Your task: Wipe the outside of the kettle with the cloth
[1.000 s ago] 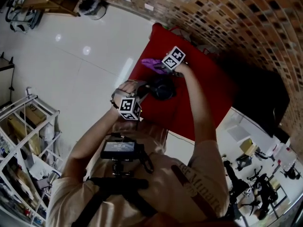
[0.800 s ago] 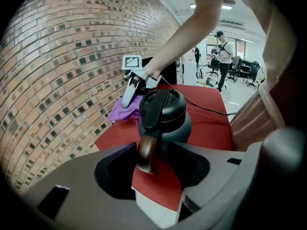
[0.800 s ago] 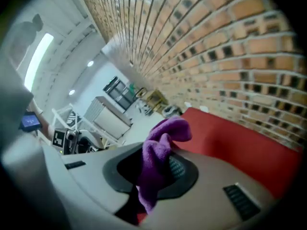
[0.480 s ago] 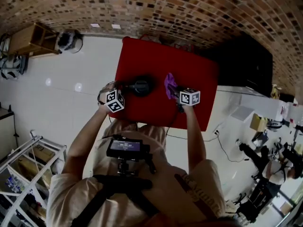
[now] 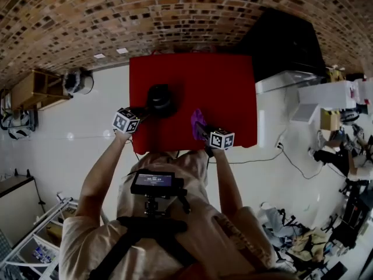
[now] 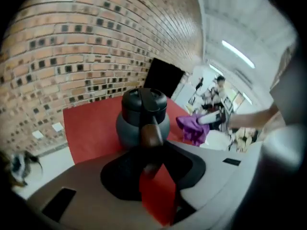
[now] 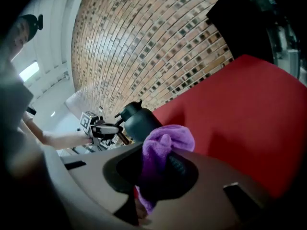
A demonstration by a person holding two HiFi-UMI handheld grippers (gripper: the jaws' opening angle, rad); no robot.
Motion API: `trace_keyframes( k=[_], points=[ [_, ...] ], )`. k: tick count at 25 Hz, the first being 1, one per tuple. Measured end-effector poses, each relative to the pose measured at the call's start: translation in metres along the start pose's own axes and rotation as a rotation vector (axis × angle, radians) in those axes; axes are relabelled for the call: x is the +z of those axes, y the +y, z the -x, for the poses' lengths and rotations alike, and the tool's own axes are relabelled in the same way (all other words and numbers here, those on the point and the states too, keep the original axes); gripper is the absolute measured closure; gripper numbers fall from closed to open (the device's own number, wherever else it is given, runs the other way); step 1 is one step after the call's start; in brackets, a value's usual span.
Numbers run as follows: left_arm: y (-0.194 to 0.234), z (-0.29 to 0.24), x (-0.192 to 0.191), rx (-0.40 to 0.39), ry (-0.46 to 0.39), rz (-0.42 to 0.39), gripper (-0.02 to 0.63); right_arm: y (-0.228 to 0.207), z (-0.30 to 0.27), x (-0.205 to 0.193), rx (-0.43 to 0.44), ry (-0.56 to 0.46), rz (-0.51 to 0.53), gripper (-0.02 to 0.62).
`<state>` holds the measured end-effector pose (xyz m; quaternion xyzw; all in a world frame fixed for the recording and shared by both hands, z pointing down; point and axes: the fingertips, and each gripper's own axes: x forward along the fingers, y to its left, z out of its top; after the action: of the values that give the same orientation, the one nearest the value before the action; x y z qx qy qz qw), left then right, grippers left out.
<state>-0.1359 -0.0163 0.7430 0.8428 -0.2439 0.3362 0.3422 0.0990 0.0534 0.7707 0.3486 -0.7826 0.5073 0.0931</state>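
A dark round kettle (image 5: 158,100) stands on the red table (image 5: 227,86), left of its middle. Its brown handle (image 6: 151,134) points toward me and lies between the jaws of my left gripper (image 6: 154,172), which are closing round it; a sliver of red still shows beside the handle. My left gripper (image 5: 139,113) sits at the kettle's near left. My right gripper (image 7: 156,172) is shut on a bunched purple cloth (image 7: 164,147). It hovers apart from the kettle (image 7: 137,121), over the table's front middle (image 5: 203,130), with the cloth (image 5: 197,121) pointing toward the kettle.
A brick wall (image 5: 175,10) backs the table. A black cabinet (image 5: 285,39) stands at the table's right, with white furniture and clutter (image 5: 326,115) beyond it. A cable (image 5: 280,150) trails on the white floor. A wooden shelf (image 5: 36,89) and a round object (image 5: 77,80) are at left.
My right gripper has carried the cloth away from the kettle's far side, round to the right and toward the table's front. The left gripper stayed by the handle.
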Motion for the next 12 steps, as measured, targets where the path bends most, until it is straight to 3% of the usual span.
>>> trace_keyframes(
  k=[4, 8, 12],
  points=[
    [0.000, -0.009, 0.027, -0.095, -0.193, 0.358, 0.483, -0.015, 0.014, 0.014, -0.027, -0.087, -0.062, 0.517],
    [-0.017, -0.025, 0.034, -0.145, -0.286, 0.542, 0.479, -0.011, 0.021, 0.027, -0.007, -0.103, -0.061, 0.517],
    [-0.028, -0.039, 0.045, -0.208, -0.471, 0.796, 0.477, -0.003, 0.027, 0.049, 0.004, -0.097, 0.006, 0.517]
  ],
)
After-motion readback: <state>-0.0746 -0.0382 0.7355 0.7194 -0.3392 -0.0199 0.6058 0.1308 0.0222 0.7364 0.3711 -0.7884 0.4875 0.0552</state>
